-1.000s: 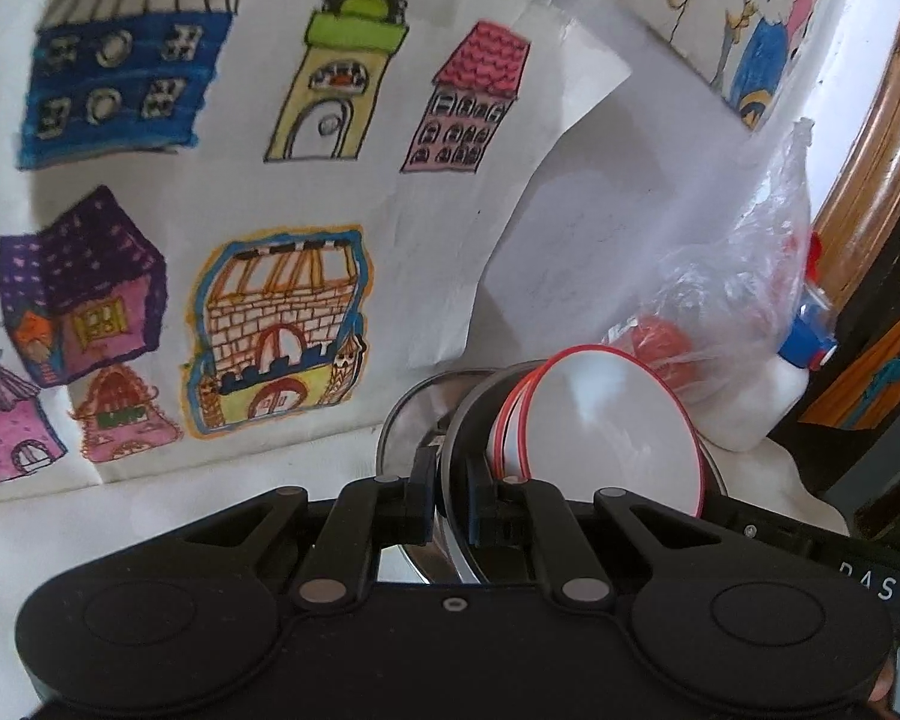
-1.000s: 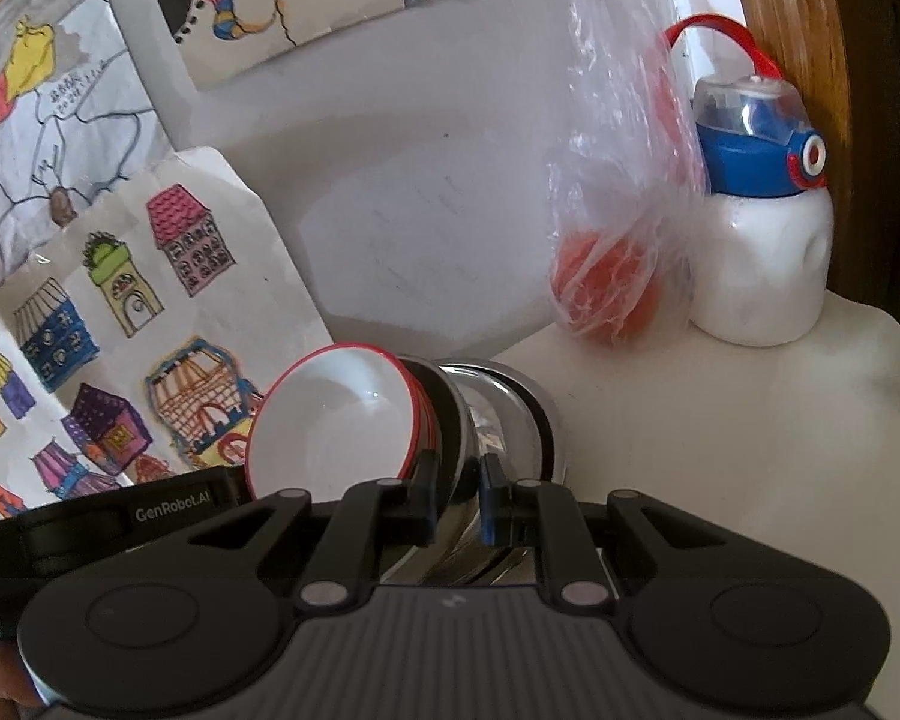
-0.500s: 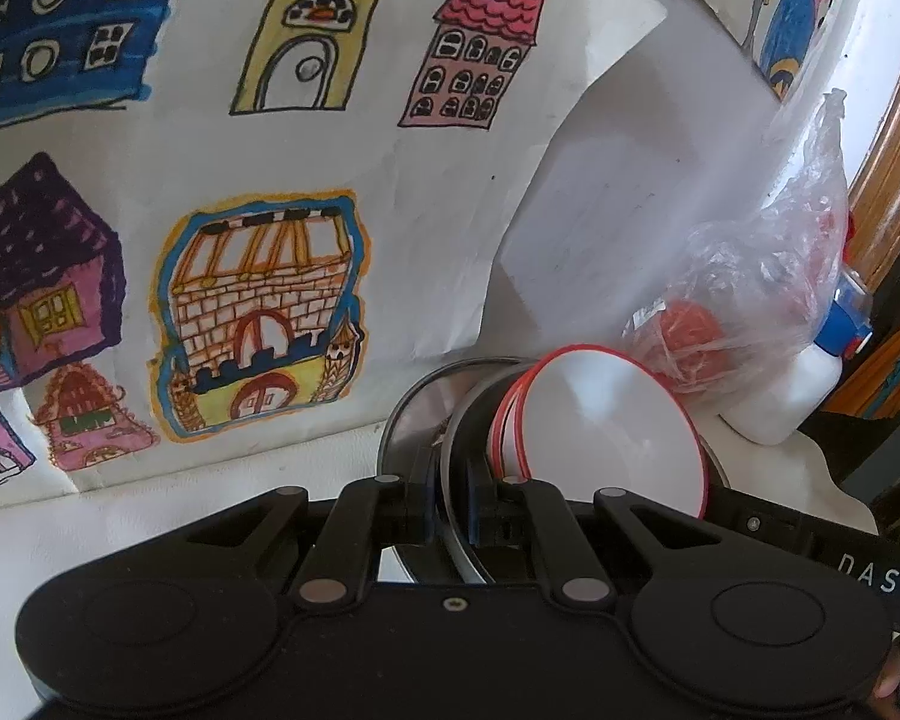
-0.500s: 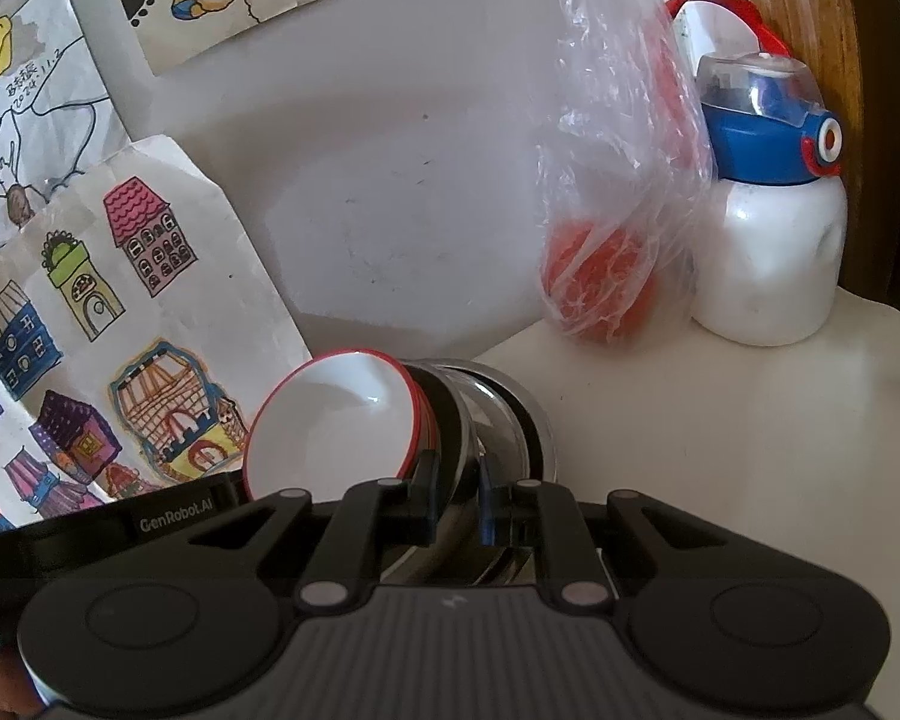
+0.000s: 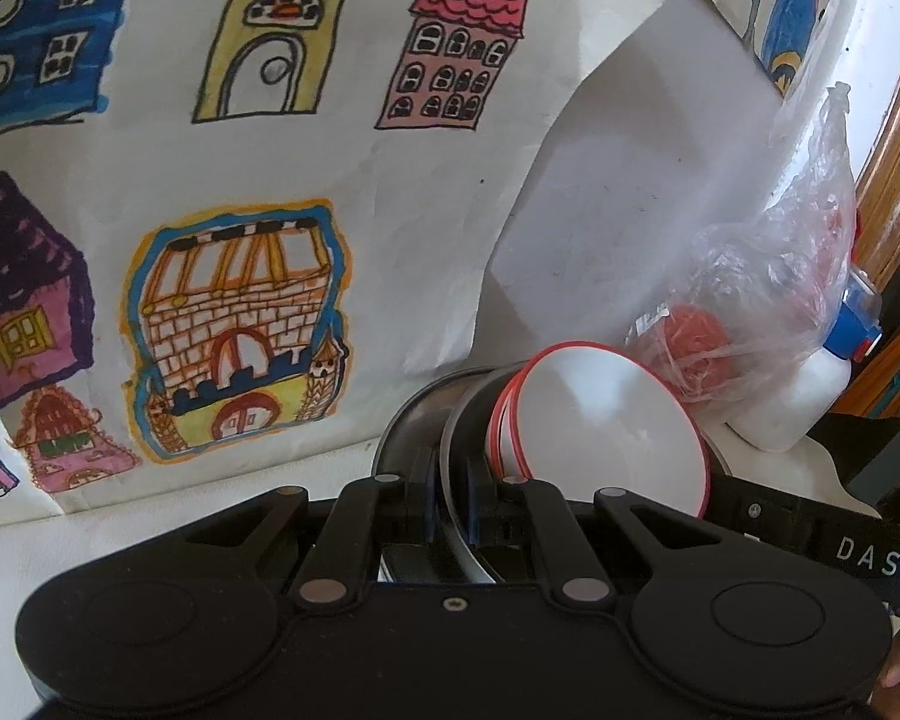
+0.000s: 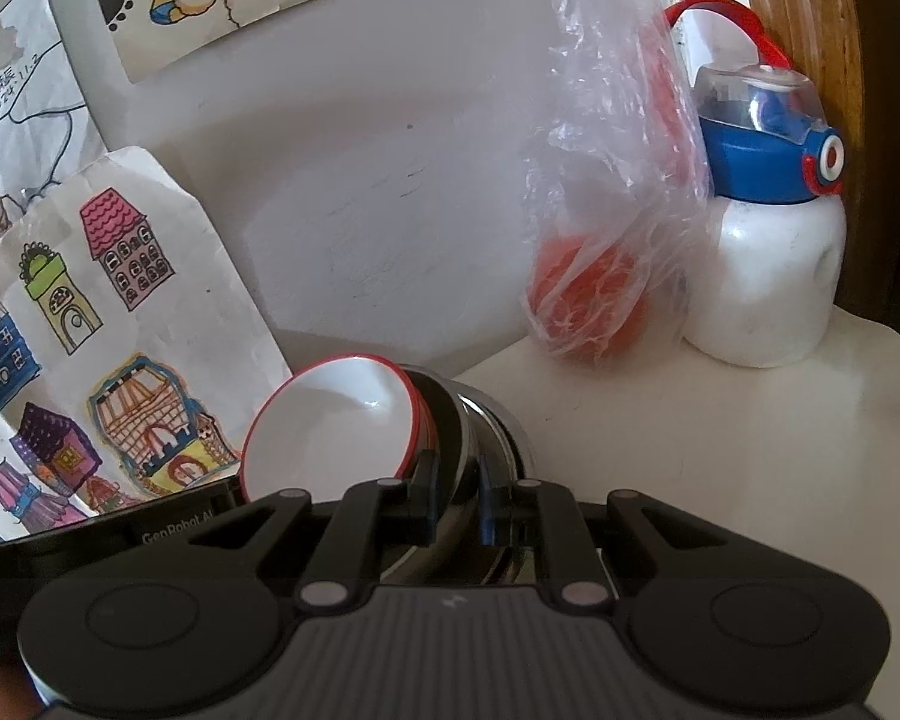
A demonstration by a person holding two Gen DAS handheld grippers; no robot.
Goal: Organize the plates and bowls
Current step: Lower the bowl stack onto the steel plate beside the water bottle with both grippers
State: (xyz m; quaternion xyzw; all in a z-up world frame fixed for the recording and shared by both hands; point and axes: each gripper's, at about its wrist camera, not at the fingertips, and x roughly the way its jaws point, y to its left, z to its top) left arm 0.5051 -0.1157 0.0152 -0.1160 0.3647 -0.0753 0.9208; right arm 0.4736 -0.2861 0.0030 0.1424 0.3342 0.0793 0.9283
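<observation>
A nested stack of dishes is seen tipped on edge in the lower centre of both views, raised off the white surface. White bowls with red rims [image 5: 606, 420] [image 6: 330, 426] are set innermost, their open faces turned toward the lower right in the left wrist view and toward the lower left in the right wrist view. They are cupped by steel bowls [image 5: 450, 420] [image 6: 480, 426], whose shiny rims are layered behind them.

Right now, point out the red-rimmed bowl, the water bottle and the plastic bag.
red-rimmed bowl [image 6: 330, 420], right wrist view, white inside
water bottle [image 6: 762, 282], right wrist view, white body
plastic bag [image 6: 606, 180], right wrist view, clear crinkled side
</observation>
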